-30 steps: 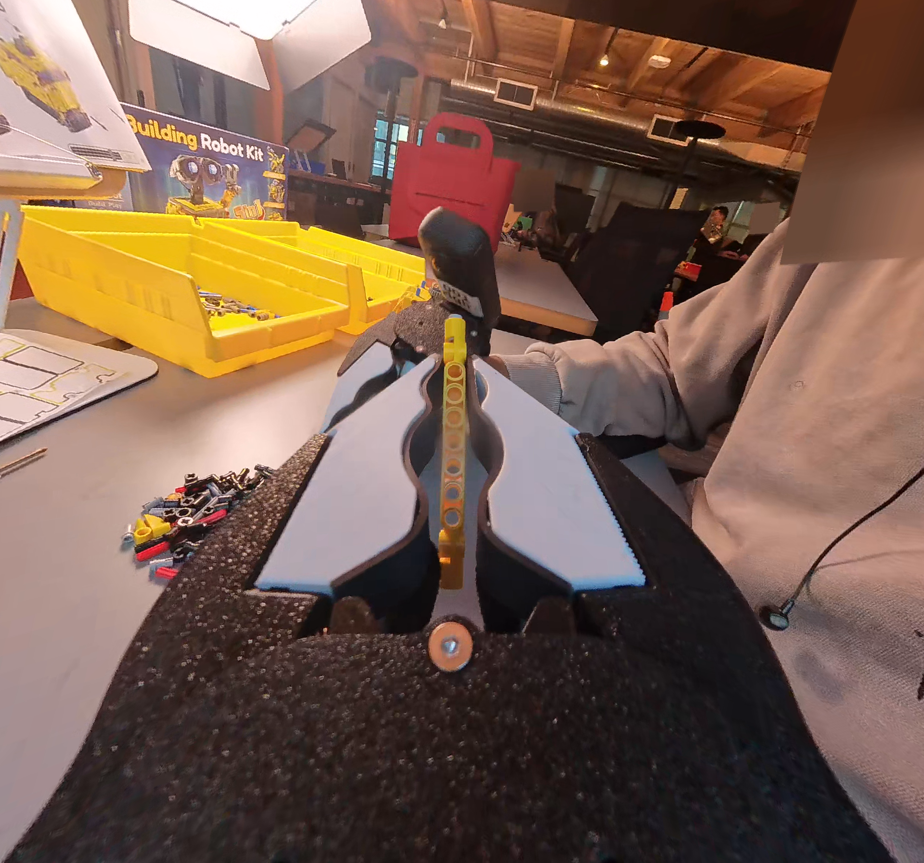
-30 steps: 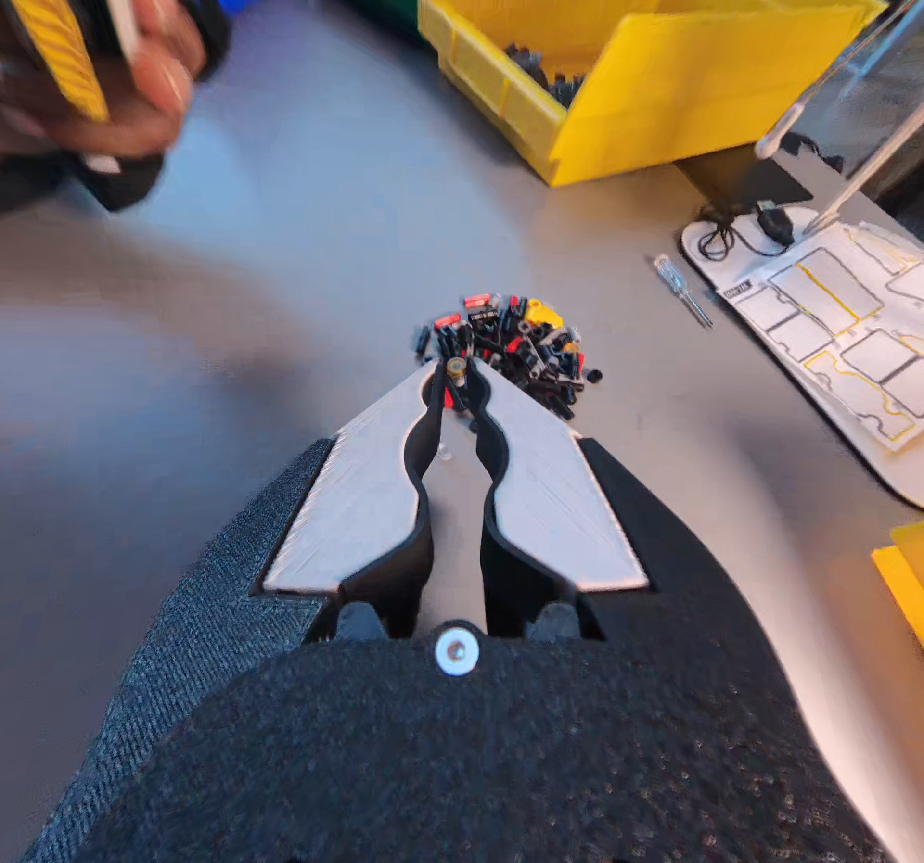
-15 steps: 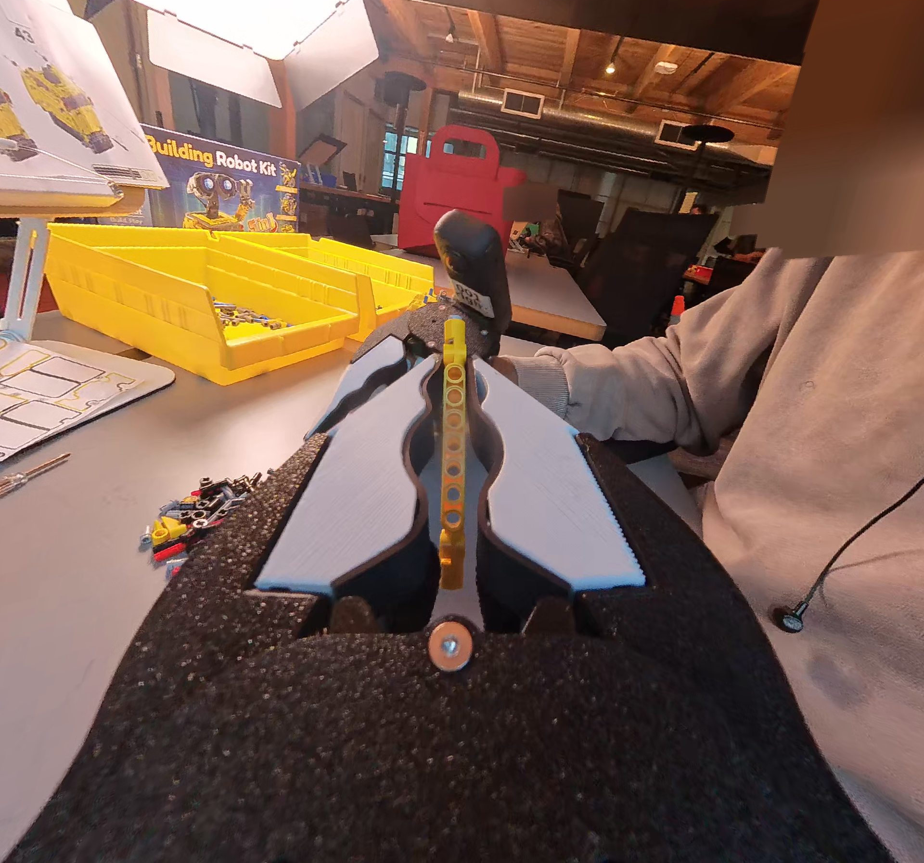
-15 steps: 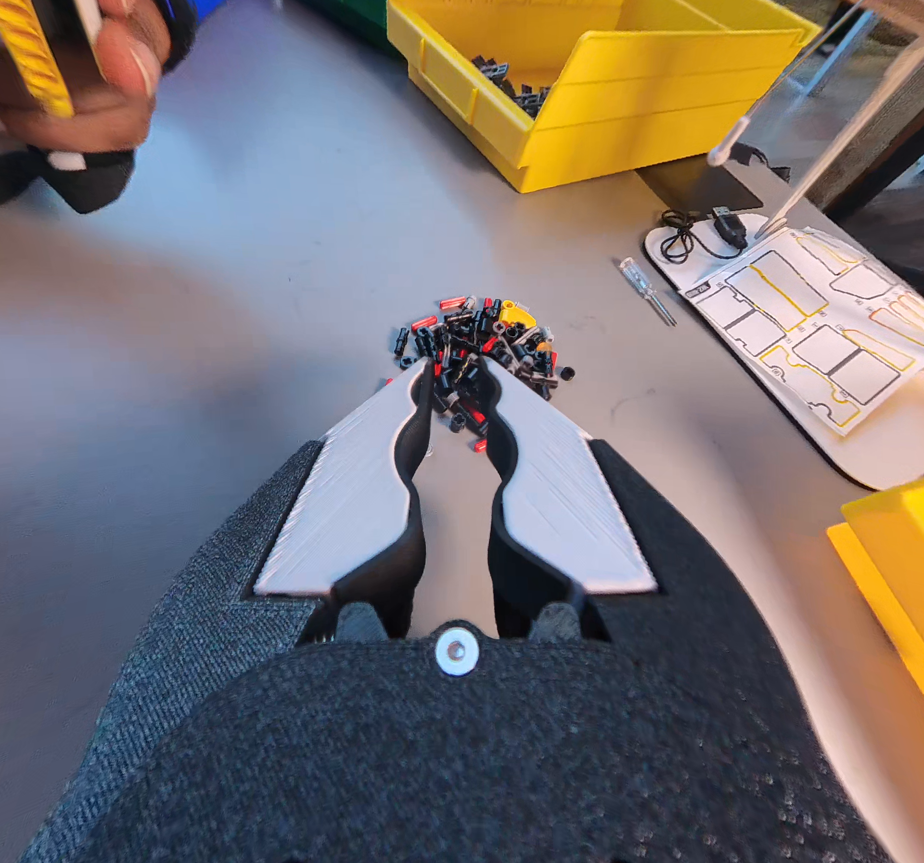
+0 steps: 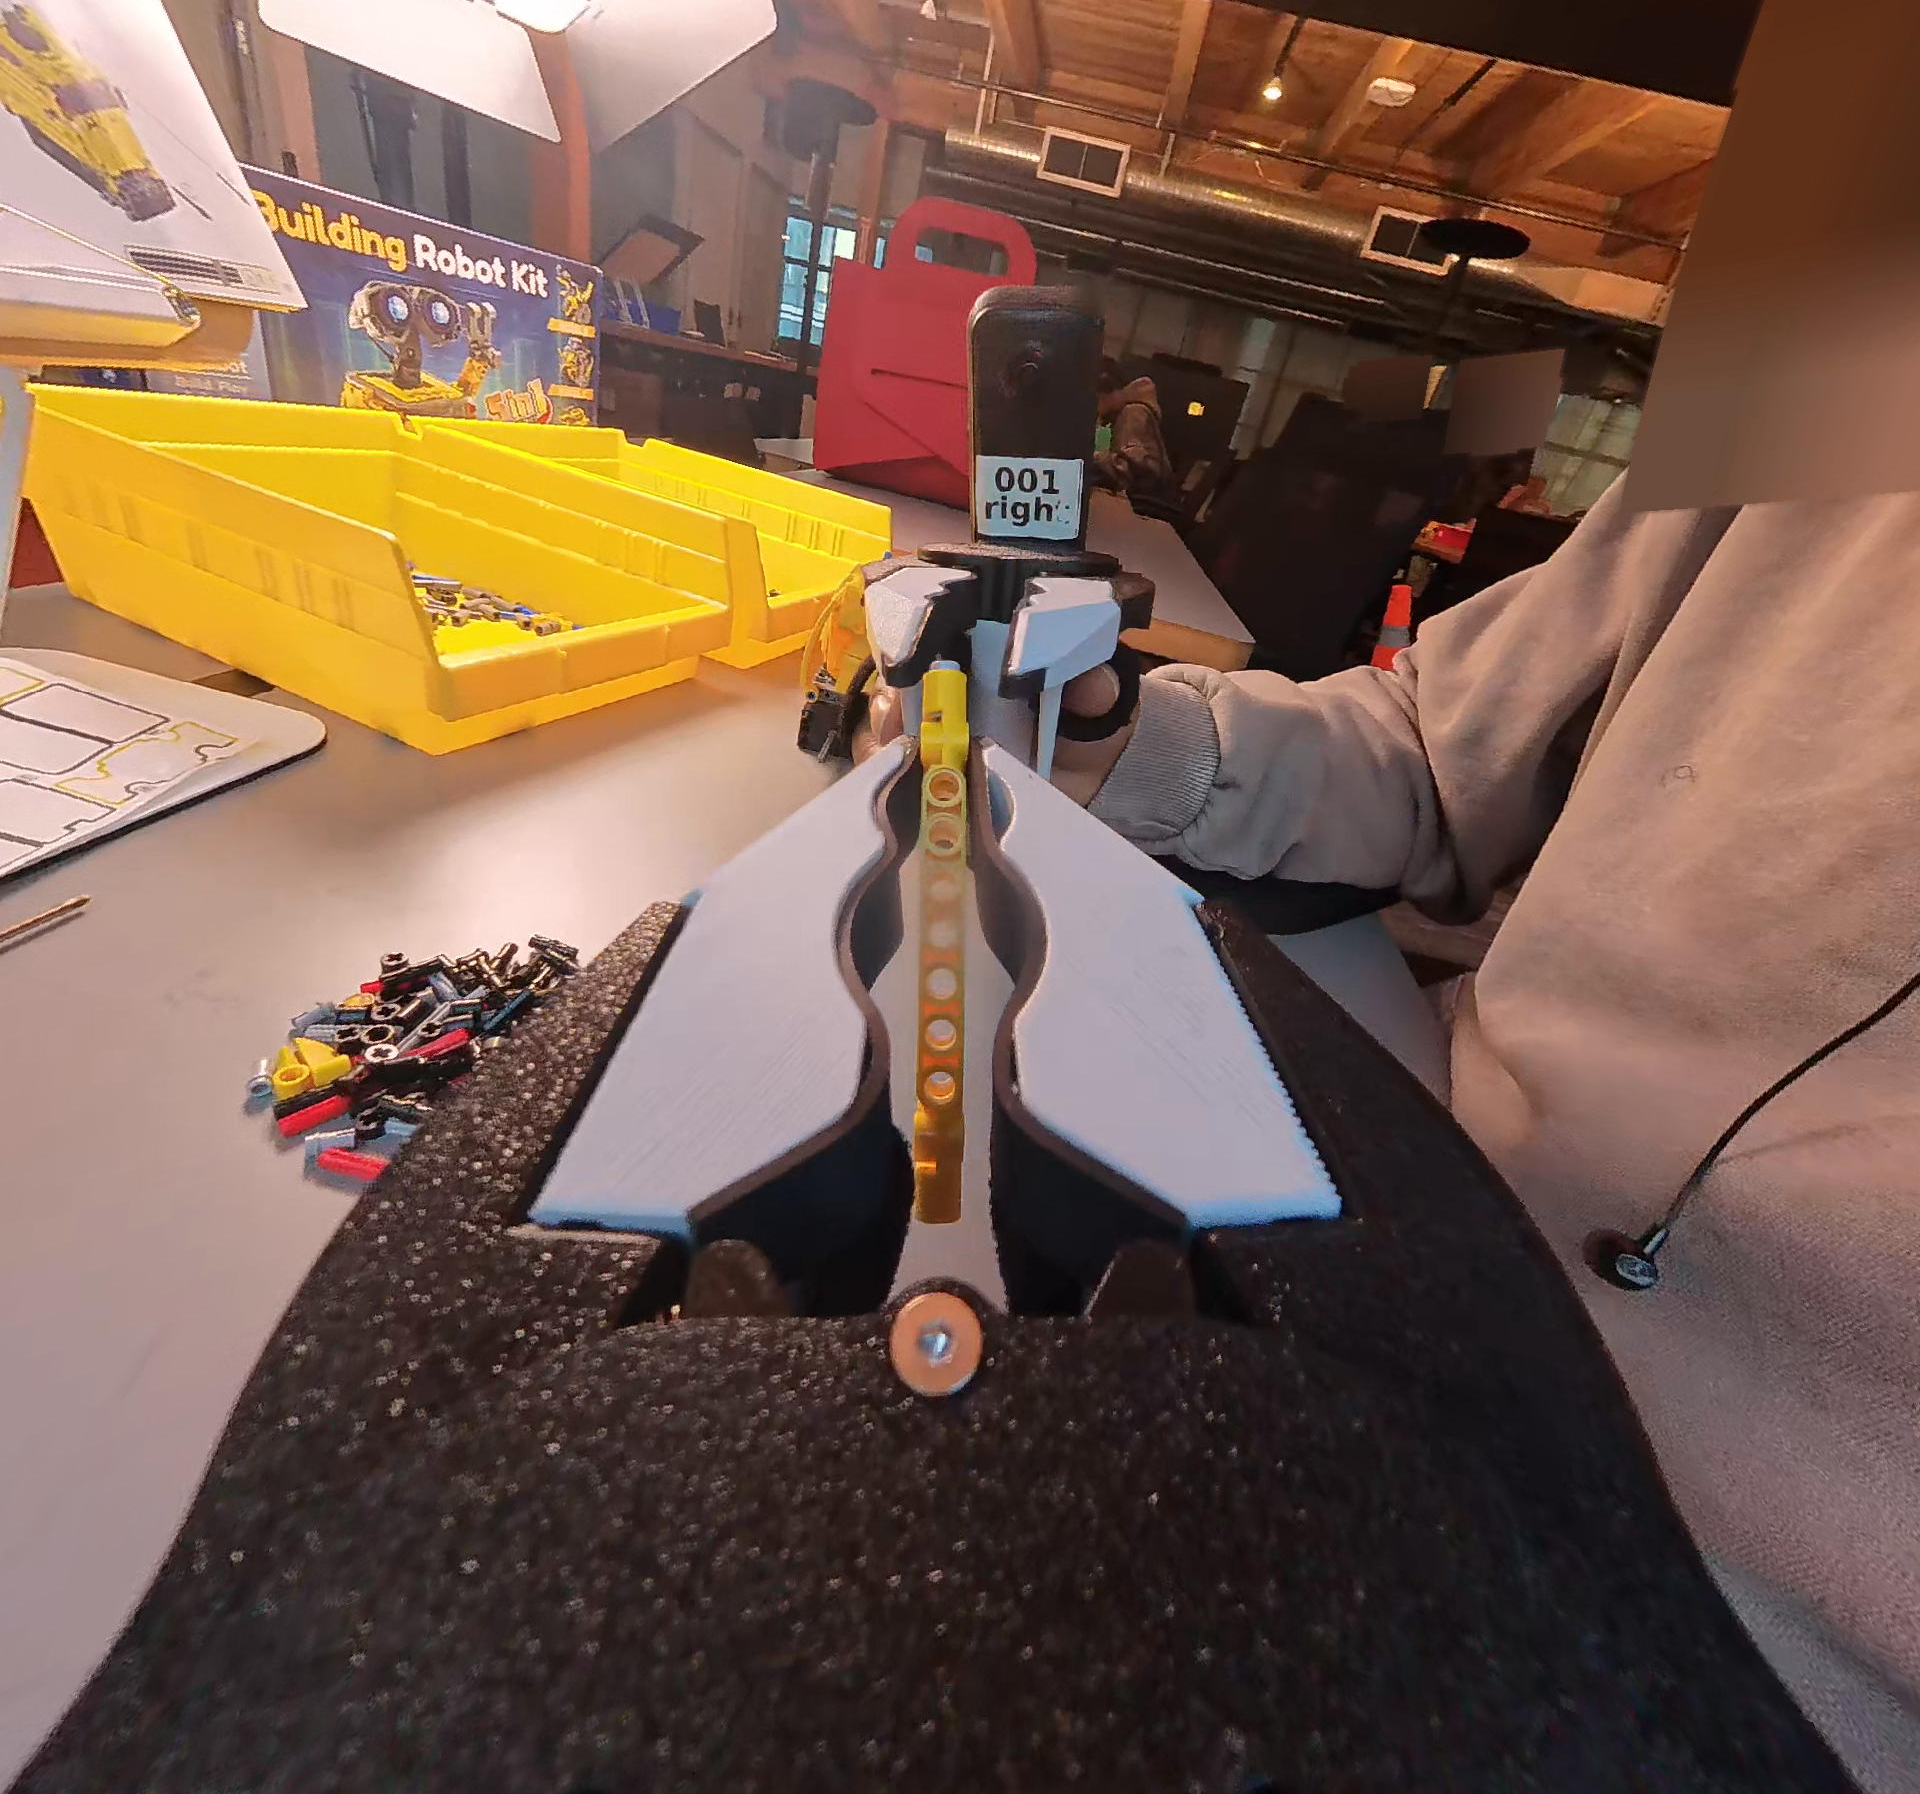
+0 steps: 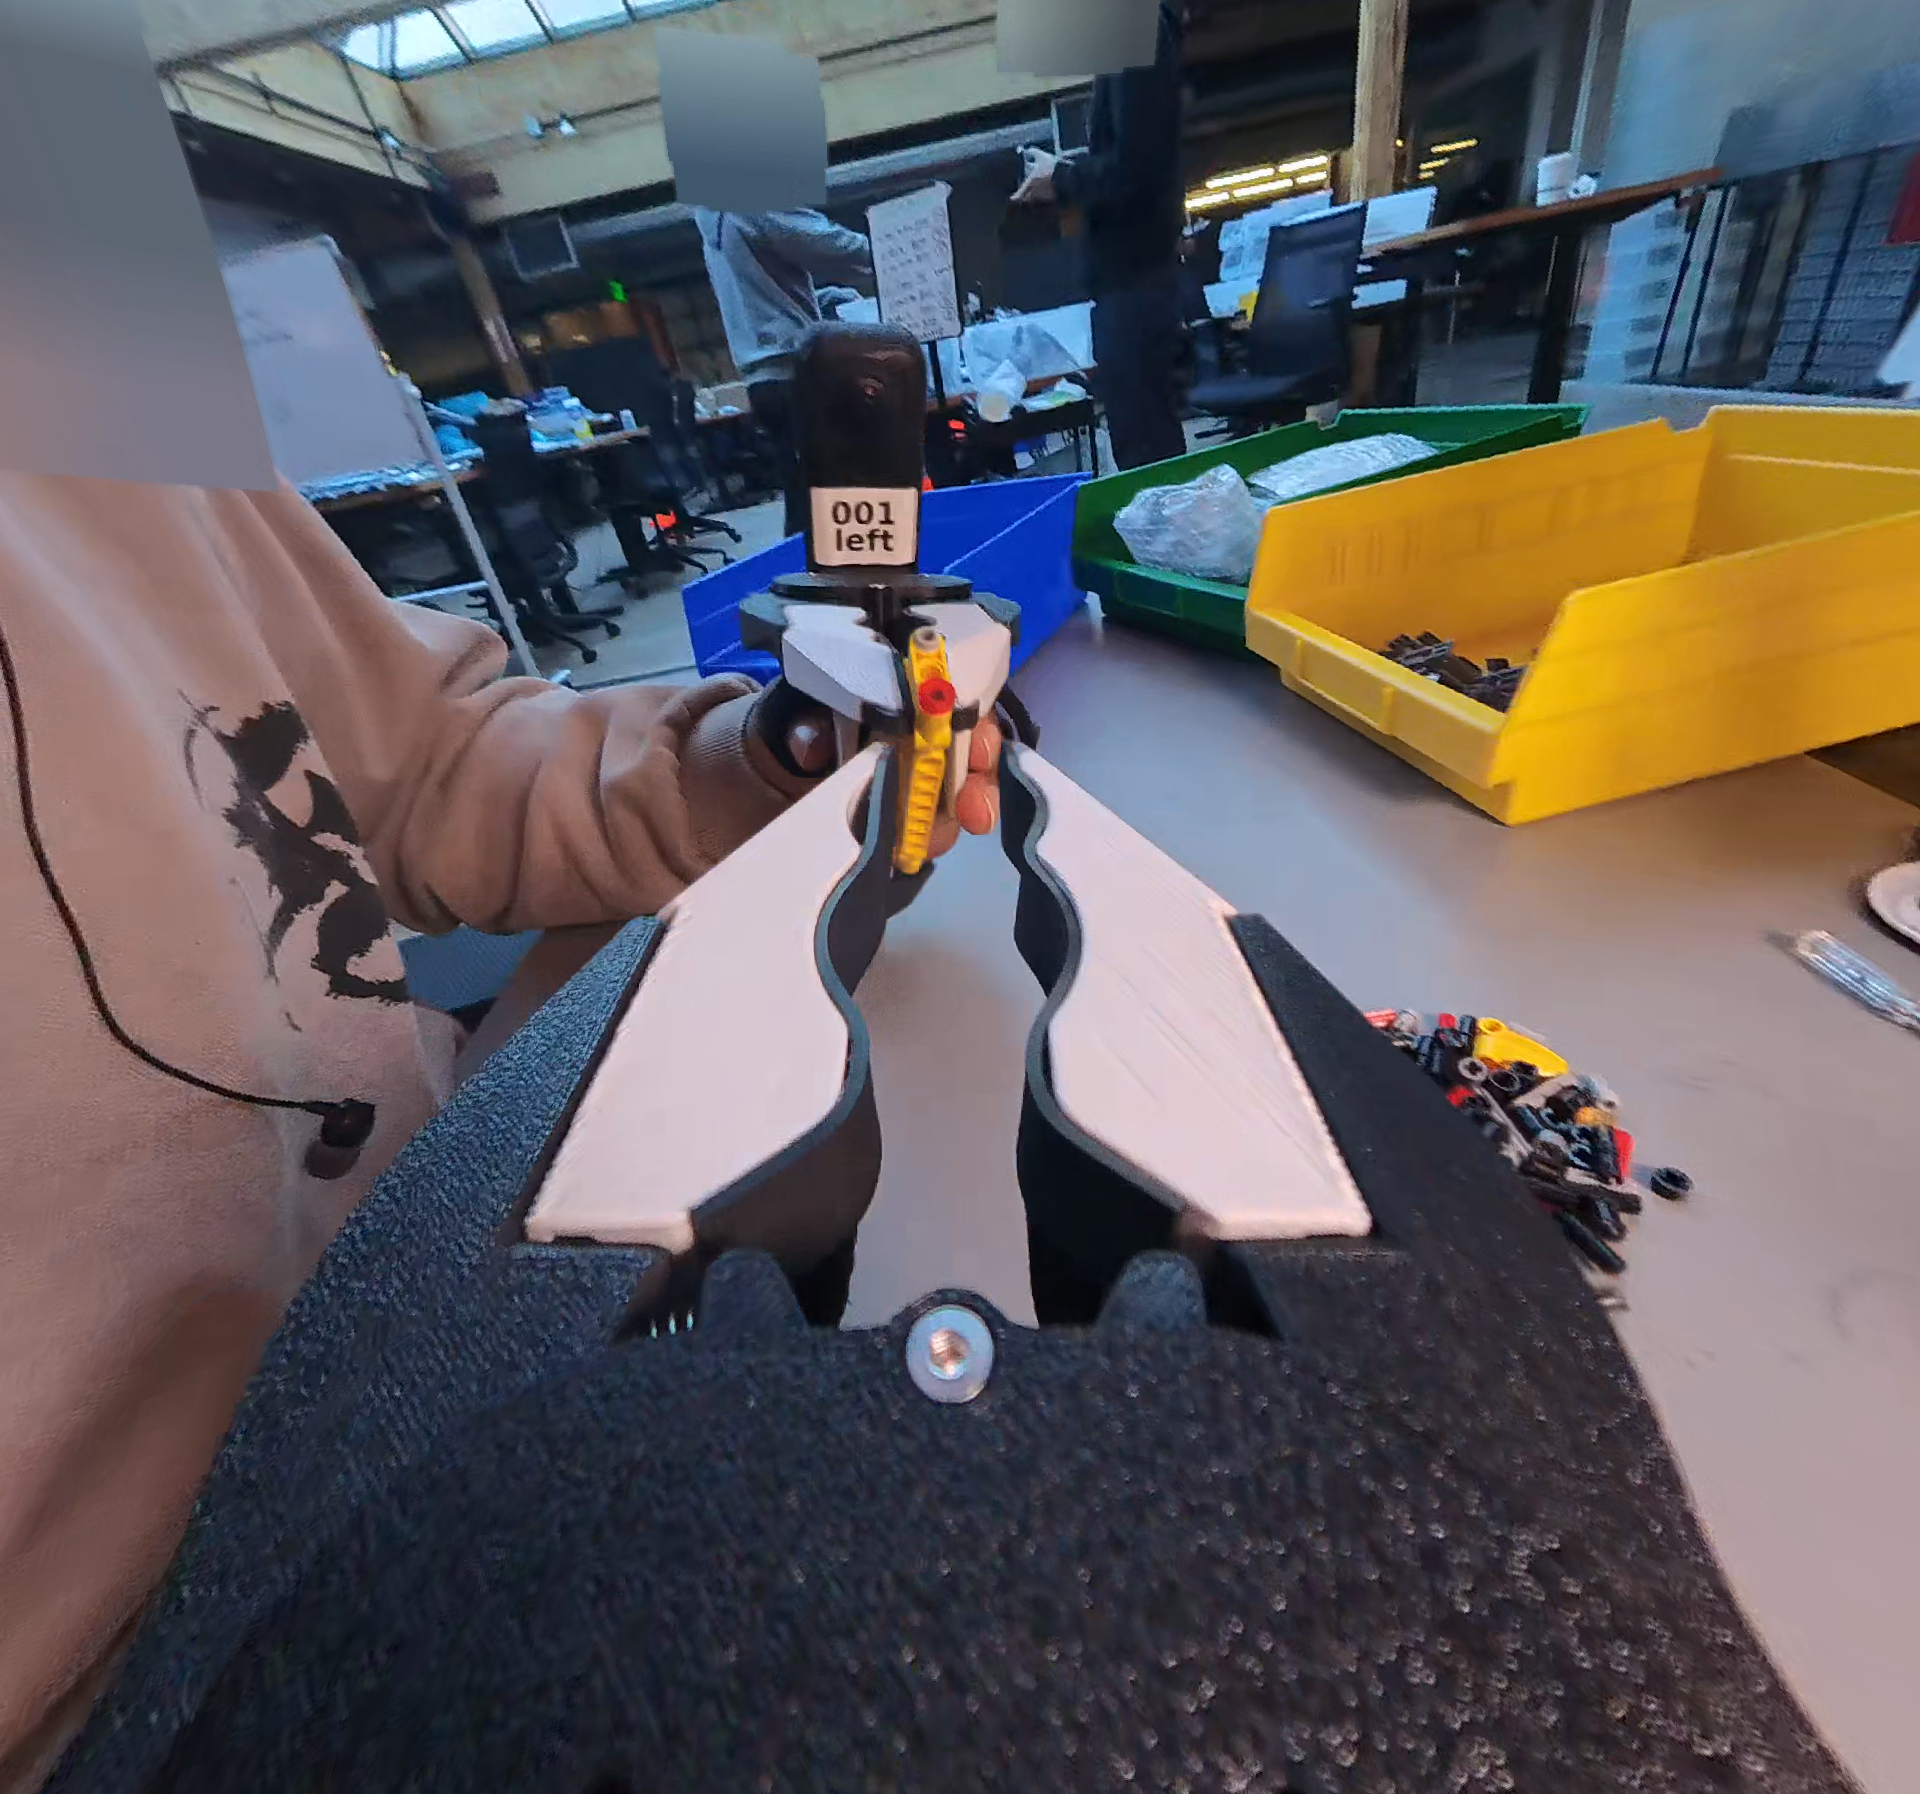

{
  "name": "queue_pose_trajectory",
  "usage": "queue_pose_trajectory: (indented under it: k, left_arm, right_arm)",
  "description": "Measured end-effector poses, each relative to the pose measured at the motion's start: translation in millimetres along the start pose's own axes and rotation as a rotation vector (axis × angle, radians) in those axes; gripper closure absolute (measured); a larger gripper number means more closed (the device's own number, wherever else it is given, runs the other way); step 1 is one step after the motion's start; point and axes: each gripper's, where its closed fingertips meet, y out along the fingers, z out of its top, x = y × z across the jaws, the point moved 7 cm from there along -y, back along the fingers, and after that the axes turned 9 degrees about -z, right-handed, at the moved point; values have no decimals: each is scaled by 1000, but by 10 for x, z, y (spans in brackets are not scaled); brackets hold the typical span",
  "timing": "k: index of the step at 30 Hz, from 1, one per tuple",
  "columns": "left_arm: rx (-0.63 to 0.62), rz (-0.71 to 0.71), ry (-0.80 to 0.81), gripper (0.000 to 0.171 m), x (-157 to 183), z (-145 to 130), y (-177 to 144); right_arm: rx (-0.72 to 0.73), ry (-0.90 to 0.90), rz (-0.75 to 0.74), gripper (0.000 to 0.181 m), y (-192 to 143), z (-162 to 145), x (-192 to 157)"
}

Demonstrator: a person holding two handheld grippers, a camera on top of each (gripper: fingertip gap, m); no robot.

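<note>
Left wrist view: the left hand-held gripper is clamped on a long yellow holed beam that runs lengthwise between its fingers, its far end poking past the tips.

The right hand-held gripper faces it with jaws parted and nothing between them; its left fingertip sits just beside the beam, where a red pin shows at the top. A good approach would keep both grippers level and aligned, with the beam held steady. Below, a grey worktop carries a pile of small black, red and yellow parts, yellow bins and a printed sheet. Behind is a workshop with wooden ceiling beams.
</note>
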Motion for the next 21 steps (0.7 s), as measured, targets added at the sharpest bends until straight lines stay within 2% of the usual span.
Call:
queue_pose_trajectory:
  k: [8, 13, 21]
  left_arm:
    - [-21, -49, 4, 165, 69, -44, 88]
    - [-8, -67, 16, 165, 107, -23, 97]
    - [-42, -77, 30, 164, 145, -58, 137]
  right_arm:
    - [-6, -54, 24, 163, 109, 39, -182]
    - [-15, -63, 15, 173, 116, 27, -192]
    - [-26, -65, 41, 174, 121, 9, -228]
